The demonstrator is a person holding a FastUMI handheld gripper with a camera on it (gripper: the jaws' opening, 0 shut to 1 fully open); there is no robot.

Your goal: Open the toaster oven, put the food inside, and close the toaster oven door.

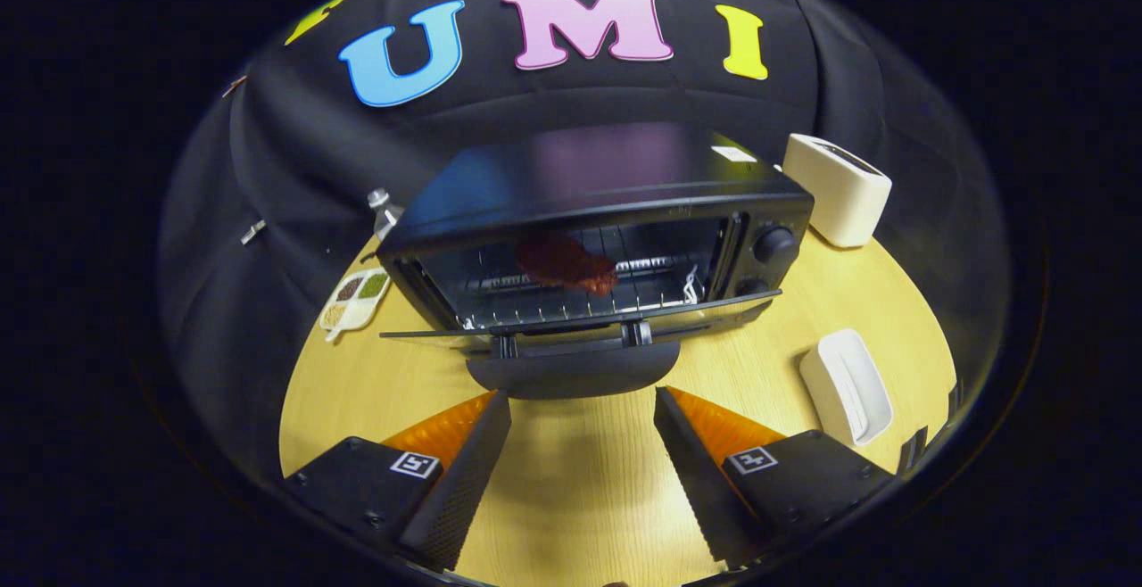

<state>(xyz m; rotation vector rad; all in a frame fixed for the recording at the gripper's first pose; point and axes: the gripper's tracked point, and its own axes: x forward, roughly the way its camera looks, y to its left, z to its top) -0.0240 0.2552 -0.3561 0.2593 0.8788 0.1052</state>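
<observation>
Wood-grain tabletop (pixel 571 480) nearest, under gripper (pixel 582 413), fingers spread wide, holding nothing. Just ahead, toaster oven (pixel 589 239) near the tabletop's far edge, door (pixel 580 324) dropped flat, handle (pixel 571 368) facing the fingertips. Dark red food (pixel 566 264) already on the rack inside. Door likely stiff, hinged, light: best lifted from under the handle's middle.

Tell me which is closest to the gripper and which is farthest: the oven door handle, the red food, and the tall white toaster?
From the open gripper:
1. Oven door handle, just ahead of the fingers, on the lowered door.
2. Red food, beyond the handle, on the rack inside the toaster oven.
3. Tall white toaster, farthest, behind the oven's right side.
</observation>
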